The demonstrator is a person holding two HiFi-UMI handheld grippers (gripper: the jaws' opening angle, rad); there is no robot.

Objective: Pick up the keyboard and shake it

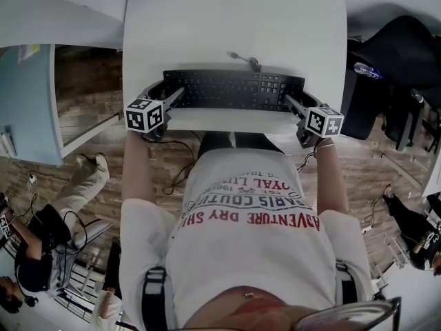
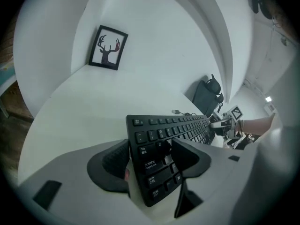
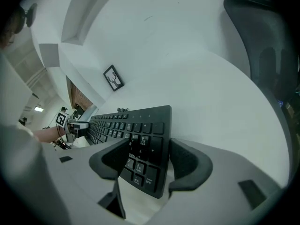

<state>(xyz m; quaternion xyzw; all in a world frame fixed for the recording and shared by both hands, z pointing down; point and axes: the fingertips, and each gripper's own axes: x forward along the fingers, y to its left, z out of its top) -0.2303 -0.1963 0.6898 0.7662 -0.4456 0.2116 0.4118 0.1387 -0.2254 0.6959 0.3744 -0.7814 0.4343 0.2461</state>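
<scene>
Left tongs [image 2: 151, 159], right tongs [image 3: 146, 159] clamp keyboard [image 1: 234, 90].

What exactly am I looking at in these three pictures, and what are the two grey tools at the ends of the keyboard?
There is no robot here: a person holds a tool with two jaws in each hand. The head view comes from a camera on the person's head, looking down at a white table and a black keyboard. The left gripper has the keyboard's left end and the right gripper has its number-pad end. The other two pictures come from cameras riding on each gripper, looking along its jaws. Both show the jaws closed on the keyboard. The patterned cubes are parts of the grippers. I cannot tell whether the keyboard is lifted off the table.
</scene>
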